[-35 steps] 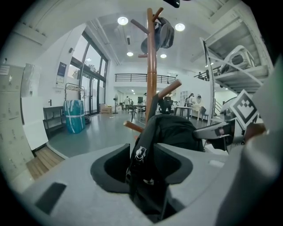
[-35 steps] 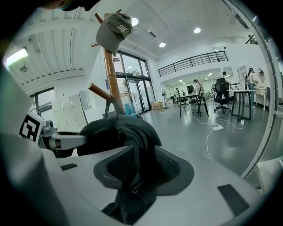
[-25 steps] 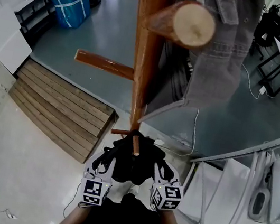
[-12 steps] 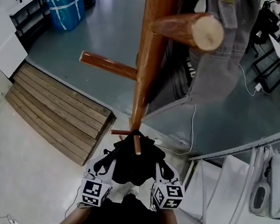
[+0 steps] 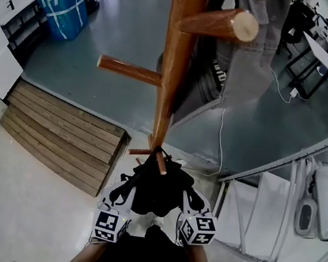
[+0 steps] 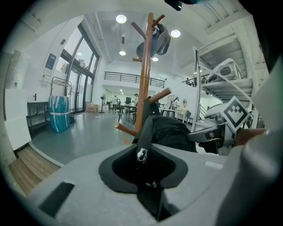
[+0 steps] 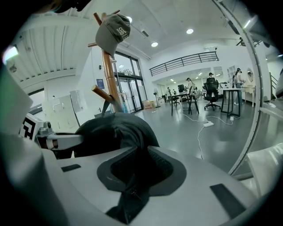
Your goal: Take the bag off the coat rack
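A tall wooden coat rack [image 5: 174, 66] stands in the middle of the head view. A black bag [image 5: 156, 190] hangs on its low peg [image 5: 161, 163] near the bottom of the frame. A grey cloth [image 5: 254, 49] hangs at the top, right of the pole. The rack stands on a grey floor [image 5: 127, 20]. A blue bundle [image 5: 61, 2] sits at upper left, and wooden boards [image 5: 62, 140] lie at left
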Demonstrator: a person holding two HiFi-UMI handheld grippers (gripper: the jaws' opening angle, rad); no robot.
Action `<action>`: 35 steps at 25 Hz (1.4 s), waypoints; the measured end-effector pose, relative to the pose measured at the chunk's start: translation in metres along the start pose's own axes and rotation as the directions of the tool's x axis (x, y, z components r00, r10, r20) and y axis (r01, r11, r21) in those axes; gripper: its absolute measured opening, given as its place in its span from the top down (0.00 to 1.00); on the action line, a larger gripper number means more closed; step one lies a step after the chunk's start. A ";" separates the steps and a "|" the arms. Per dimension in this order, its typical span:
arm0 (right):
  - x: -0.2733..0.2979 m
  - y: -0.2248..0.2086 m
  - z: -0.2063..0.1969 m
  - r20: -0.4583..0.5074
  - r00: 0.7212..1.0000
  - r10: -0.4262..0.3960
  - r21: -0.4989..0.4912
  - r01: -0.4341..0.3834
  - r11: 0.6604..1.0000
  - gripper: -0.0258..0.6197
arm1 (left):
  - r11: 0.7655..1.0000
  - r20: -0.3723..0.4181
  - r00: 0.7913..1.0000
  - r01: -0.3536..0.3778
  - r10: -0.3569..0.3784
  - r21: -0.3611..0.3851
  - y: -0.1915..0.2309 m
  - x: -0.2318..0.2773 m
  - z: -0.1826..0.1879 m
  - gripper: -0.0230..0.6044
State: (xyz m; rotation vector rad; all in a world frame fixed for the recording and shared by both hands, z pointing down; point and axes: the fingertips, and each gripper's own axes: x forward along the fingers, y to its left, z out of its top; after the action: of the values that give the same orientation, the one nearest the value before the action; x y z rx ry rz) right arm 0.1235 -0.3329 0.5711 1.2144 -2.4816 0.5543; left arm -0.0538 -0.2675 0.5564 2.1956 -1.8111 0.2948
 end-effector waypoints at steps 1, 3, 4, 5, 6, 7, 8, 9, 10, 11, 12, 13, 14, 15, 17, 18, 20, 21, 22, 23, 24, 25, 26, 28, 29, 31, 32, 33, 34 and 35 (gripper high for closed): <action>-0.002 0.001 0.000 0.003 1.000 -0.005 0.003 0.005 1.000 0.86 | 1.000 0.002 1.000 0.007 -0.007 -0.002 -0.001 -0.001 0.001 0.84; -0.007 0.002 0.000 0.011 1.000 -0.016 0.011 0.016 1.000 0.86 | 1.000 0.004 1.000 0.018 -0.018 -0.010 -0.002 -0.003 0.006 0.84; -0.009 0.003 0.001 0.015 1.000 -0.022 0.015 0.022 1.000 0.86 | 1.000 0.006 1.000 0.022 -0.022 -0.010 -0.003 -0.004 0.009 0.84; -0.011 0.003 0.001 0.018 0.999 -0.027 0.020 0.027 0.999 0.86 | 1.000 0.009 1.000 0.030 -0.030 -0.005 -0.003 -0.005 0.009 0.84; -0.014 0.004 0.001 0.021 0.999 -0.033 0.025 0.032 0.999 0.86 | 0.999 0.014 0.999 0.041 -0.041 0.002 -0.004 -0.006 0.009 0.84; -0.016 0.005 0.002 0.024 0.999 -0.037 0.029 0.037 0.999 0.86 | 0.999 0.018 0.998 0.052 -0.052 0.006 -0.005 -0.007 0.009 0.84; -0.018 0.006 0.002 0.027 0.999 -0.042 0.031 0.041 0.999 0.86 | 0.998 0.021 0.998 0.061 -0.061 0.006 -0.006 -0.008 0.009 0.84; -0.020 0.007 0.003 0.030 0.998 -0.047 0.033 0.046 0.998 0.86 | 0.998 0.024 0.997 0.068 -0.068 0.002 -0.006 -0.009 0.011 0.84; -0.022 0.008 0.003 0.033 0.998 -0.051 0.034 0.050 0.998 0.86 | 0.997 0.026 0.997 0.075 -0.075 -0.004 -0.007 -0.010 0.013 0.84; -0.024 0.009 0.004 0.036 0.998 -0.056 0.036 0.054 0.998 0.86 | 0.997 0.029 0.996 0.081 -0.081 -0.009 -0.008 -0.011 0.015 0.84; -0.026 0.010 0.005 0.039 0.997 -0.060 0.037 0.058 0.998 0.86 | 0.996 0.032 0.996 0.087 -0.086 -0.010 -0.008 -0.012 0.017 0.84; -0.028 0.011 0.006 0.043 0.997 -0.064 0.038 0.062 0.997 0.86 | 0.996 0.035 0.995 0.093 -0.093 -0.010 -0.008 -0.014 0.019 0.85; -0.030 0.012 0.007 0.046 0.997 -0.068 0.040 0.066 0.997 0.86 | 0.995 0.038 0.994 0.100 -0.099 -0.008 -0.009 -0.015 0.020 0.85; -0.032 0.012 0.007 0.048 0.996 -0.072 0.041 0.071 0.997 0.86 | 0.994 0.041 0.994 0.106 -0.105 -0.007 -0.010 -0.016 0.021 0.85; -0.036 0.014 0.006 0.052 0.995 -0.080 0.044 0.078 0.996 0.86 | 0.993 0.047 0.992 0.117 -0.116 -0.005 -0.011 -0.019 0.022 0.85; -0.038 0.015 0.005 0.054 0.995 -0.083 0.046 0.081 0.996 0.86 | 0.993 0.049 0.991 0.121 -0.121 -0.004 -0.012 -0.020 0.022 0.85; -0.042 0.018 0.005 0.059 0.994 -0.090 0.048 0.087 0.995 0.86 | 0.991 0.052 0.990 0.130 -0.130 -0.003 -0.012 -0.023 0.022 0.85; -0.044 0.020 0.005 0.061 0.994 -0.093 0.050 0.090 0.995 0.86 | 0.991 0.055 0.989 0.134 -0.134 -0.003 -0.012 -0.025 0.023 0.85; -0.047 0.021 0.005 0.064 0.993 -0.096 0.051 0.092 0.994 0.86 | 0.990 0.059 0.989 0.139 -0.139 -0.003 -0.012 -0.027 0.024 0.85; -0.049 0.023 0.005 0.068 0.993 -0.098 0.052 0.095 0.994 0.86 | 0.990 0.064 0.988 0.144 -0.144 -0.002 -0.012 -0.029 0.025 0.85; -0.051 0.025 0.005 0.071 0.992 -0.101 0.054 0.098 0.994 0.86 | 0.989 0.068 0.986 0.150 -0.149 -0.002 -0.012 -0.031 0.026 0.85; -0.053 0.027 0.006 0.075 0.992 -0.105 0.055 0.101 0.993 0.86 | 0.988 0.072 0.985 0.155 -0.155 -0.001 -0.012 -0.033 0.027 0.85; -0.055 0.029 0.006 0.078 0.991 -0.108 0.057 0.104 0.993 0.86 | 0.987 0.076 0.984 0.161 -0.160 -0.001 -0.012 -0.035 0.028 0.85; -0.061 0.032 0.005 0.086 0.989 -0.117 0.062 0.112 0.992 0.86 | 0.985 0.085 0.981 0.173 -0.173 0.003 -0.014 -0.039 0.030 0.85; -0.063 0.033 0.005 0.091 0.988 -0.122 0.064 0.116 0.991 0.86 | 0.984 0.089 0.980 0.180 -0.180 0.005 -0.015 -0.040 0.030 0.85; -0.069 0.035 0.004 0.100 0.986 -0.132 0.069 0.126 0.990 0.86 | 0.981 0.094 0.977 0.193 -0.193 0.010 -0.016 -0.044 0.031 0.85; -0.071 0.037 0.003 0.104 0.985 -0.138 0.072 0.131 0.989 0.86 | 0.980 0.098 0.975 0.200 -0.200 0.012 -0.016 -0.046 0.032 0.85; -0.074 0.040 0.003 0.108 0.984 -0.143 0.074 0.136 0.988 0.86 | 0.978 0.101 0.973 0.207 -0.208 0.014 -0.016 -0.048 0.032 0.85; -0.077 0.042 0.003 0.112 0.982 -0.149 0.076 0.141 0.987 0.86 | 0.977 0.105 0.971 0.215 -0.215 0.014 -0.016 -0.051 0.032 0.85; -0.080 0.045 0.002 0.115 0.981 -0.155 0.078 0.147 0.986 0.86 | 0.975 0.107 0.969 0.222 -0.222 0.015 -0.016 -0.054 0.033 0.85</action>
State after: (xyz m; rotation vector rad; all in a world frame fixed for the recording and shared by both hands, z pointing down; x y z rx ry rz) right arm 0.1340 -0.2545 0.5247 1.4899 -2.4582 0.5449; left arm -0.0494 -0.2257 0.5065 2.4314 -1.5954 0.1324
